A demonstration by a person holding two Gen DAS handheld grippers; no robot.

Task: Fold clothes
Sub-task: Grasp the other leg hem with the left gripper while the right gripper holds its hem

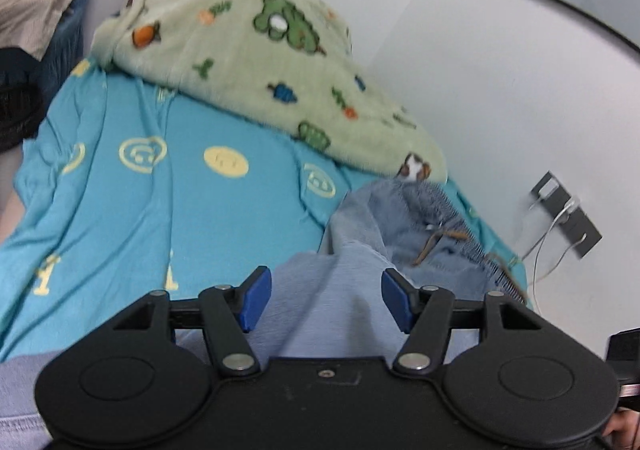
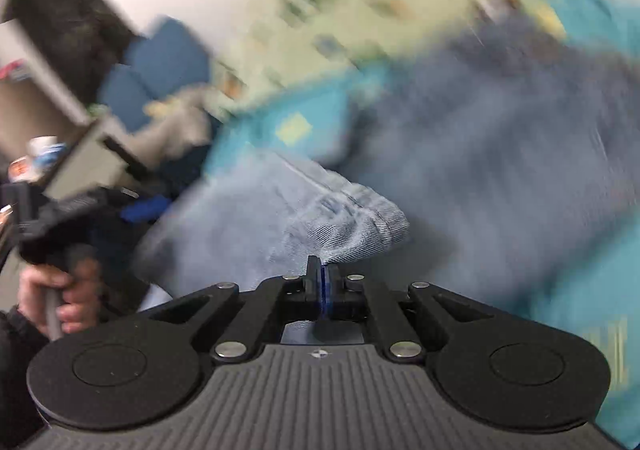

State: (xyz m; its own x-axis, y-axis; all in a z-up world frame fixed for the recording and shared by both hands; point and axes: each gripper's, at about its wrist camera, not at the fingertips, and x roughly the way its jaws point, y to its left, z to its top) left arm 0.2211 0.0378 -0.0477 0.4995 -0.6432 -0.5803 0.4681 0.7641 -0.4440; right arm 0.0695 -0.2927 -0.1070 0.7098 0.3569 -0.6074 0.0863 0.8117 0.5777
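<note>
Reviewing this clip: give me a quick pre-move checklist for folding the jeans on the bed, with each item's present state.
1. Right tool shut on the light blue denim jeans: ok, hem pinched between the pads.
2. Left tool gripping the jeans: not ok, its blue pads stand apart, fabric lying between them untouched.
3. Jeans lying flat: not ok, bunched near the waistband.
4. Folding room on the turquoise patterned bedsheet: ok on the left side.
5. Green fleece cartoon blanket clear of the jeans: cannot tell, its corner sits by the waistband.
</note>
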